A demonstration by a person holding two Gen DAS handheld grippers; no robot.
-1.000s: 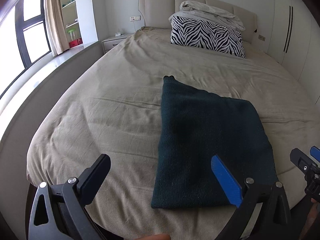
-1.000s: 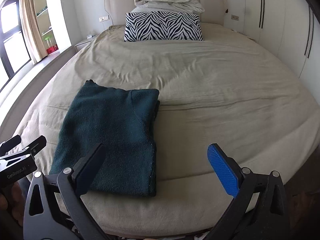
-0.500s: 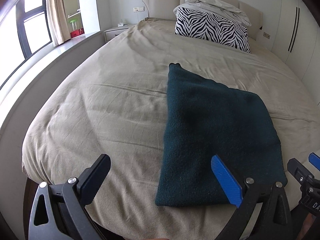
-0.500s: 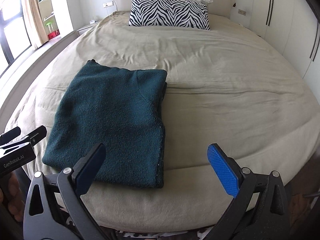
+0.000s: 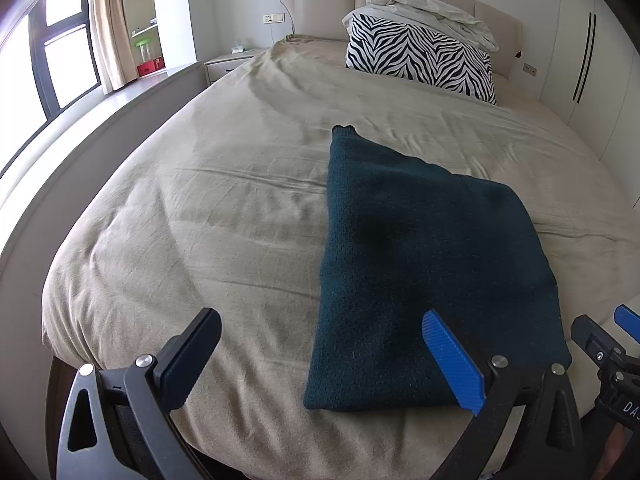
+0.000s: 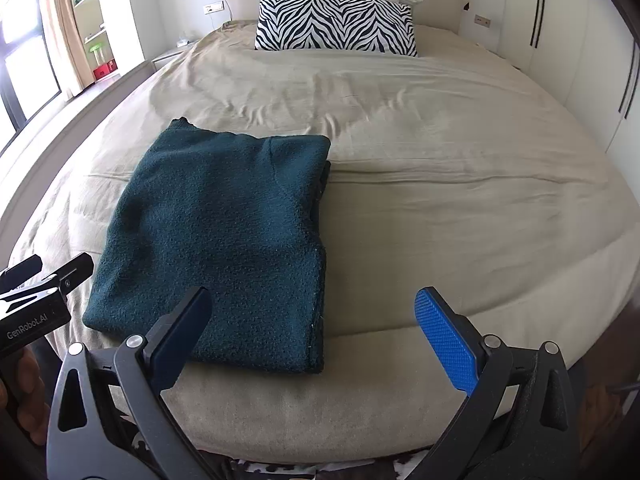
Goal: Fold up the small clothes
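A dark green folded garment (image 6: 224, 240) is seen lying flat near the bed's (image 6: 460, 200) foot edge. Both the left gripper (image 5: 320, 354) and right gripper (image 6: 316, 330) are held above that edge, jaws wide and empty. If only the top layer is pinched, the fold could likely be pulled open or the garment dragged off the edge.

Left gripper (image 5: 322, 346): black frame, triangular cut-outs, silver pivot screws; one black finger, one ribbed blue pad (image 5: 452, 360). Right gripper (image 6: 318, 326): identical build, textured blue pad (image 6: 446, 336). White "GenRobot.AI" lettering on the left unit's side.
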